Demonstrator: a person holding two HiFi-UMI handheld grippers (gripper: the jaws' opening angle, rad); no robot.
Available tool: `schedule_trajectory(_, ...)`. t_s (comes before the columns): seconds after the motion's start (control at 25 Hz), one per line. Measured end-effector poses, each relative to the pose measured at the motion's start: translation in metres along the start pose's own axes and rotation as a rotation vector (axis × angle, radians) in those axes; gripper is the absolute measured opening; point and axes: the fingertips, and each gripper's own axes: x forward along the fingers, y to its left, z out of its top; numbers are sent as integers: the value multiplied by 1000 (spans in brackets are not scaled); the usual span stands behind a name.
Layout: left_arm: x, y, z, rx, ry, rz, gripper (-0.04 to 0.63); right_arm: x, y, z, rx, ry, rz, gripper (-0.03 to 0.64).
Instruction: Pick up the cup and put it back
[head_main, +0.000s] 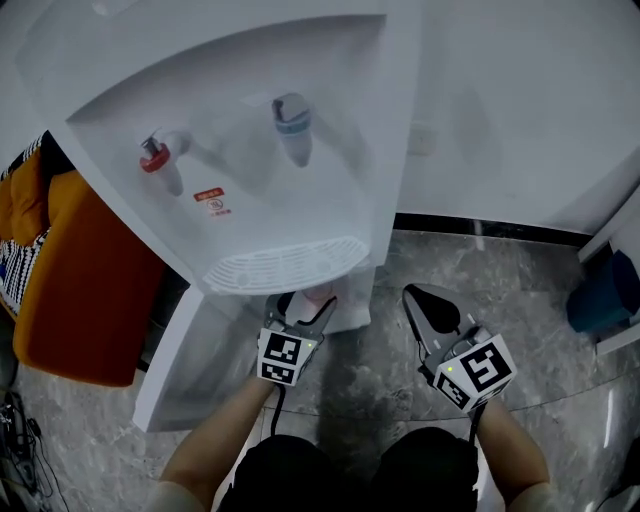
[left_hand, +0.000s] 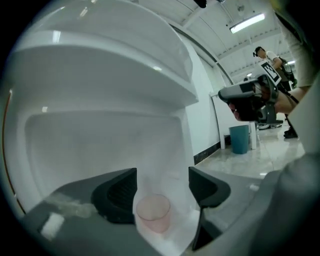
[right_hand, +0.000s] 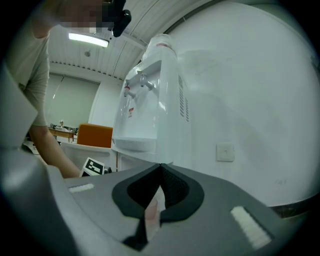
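Note:
A translucent pink cup (left_hand: 153, 212) stands on a white shelf low in the water dispenser (head_main: 250, 150), beneath the drip tray (head_main: 285, 268). From above only its rim (head_main: 318, 295) shows. My left gripper (left_hand: 161, 175) is open, its jaws on either side of the cup; a gap shows at the right pad, so nothing is gripped. In the head view the left gripper (head_main: 300, 310) points under the tray. My right gripper (head_main: 412, 294) hangs to the right over the floor, shut and empty, its tips (right_hand: 160, 167) meeting.
The dispenser (right_hand: 150, 100) has a red tap (head_main: 152, 155) and a blue tap (head_main: 292, 118). An orange chair (head_main: 75, 290) stands to its left. A blue bin (head_main: 605, 290) is at the far right by the white wall. The floor is grey marble.

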Motion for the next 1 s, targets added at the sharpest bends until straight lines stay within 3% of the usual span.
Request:
schedule_trajectory(0.52,52,15,-74,-69,126,68,367,9,6,-45,50,41,12,3)
schedule_trajectory(1.0,64,21,-89,-76,162,100,367,7,9,-62,101,72,8,3)
